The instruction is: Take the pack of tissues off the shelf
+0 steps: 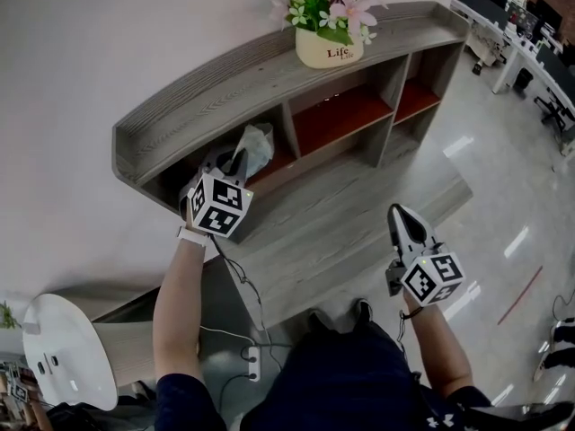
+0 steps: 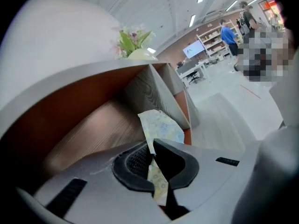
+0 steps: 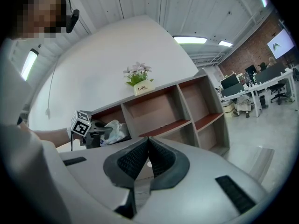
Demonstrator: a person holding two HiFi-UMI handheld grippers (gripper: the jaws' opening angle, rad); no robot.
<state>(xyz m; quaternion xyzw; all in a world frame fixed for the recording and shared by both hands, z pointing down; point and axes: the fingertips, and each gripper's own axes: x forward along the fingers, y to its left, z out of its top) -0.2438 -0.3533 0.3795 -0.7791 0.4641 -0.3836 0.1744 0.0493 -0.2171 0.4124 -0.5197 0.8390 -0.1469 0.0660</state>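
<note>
The pack of tissues [image 1: 252, 147] is a pale, crinkly plastic pack at the mouth of the shelf's left compartment. My left gripper [image 1: 235, 158] is shut on its wrapper; in the left gripper view the pack [image 2: 161, 127] sticks out past the pinched jaws of that gripper [image 2: 153, 149]. In the right gripper view the same pack [image 3: 114, 130] shows beside the left gripper's marker cube [image 3: 80, 123]. My right gripper [image 1: 402, 215] hangs lower right over the shelf's bottom board, shut with nothing in it [image 3: 148, 140].
The grey wooden shelf [image 1: 269, 74] has reddish compartment floors and a flower pot [image 1: 329, 45] on top. A white round stool [image 1: 65, 348] stands at lower left, and a power strip with cables [image 1: 252, 359] lies on the floor near the person's feet. Office desks [image 1: 521, 34] stand far right.
</note>
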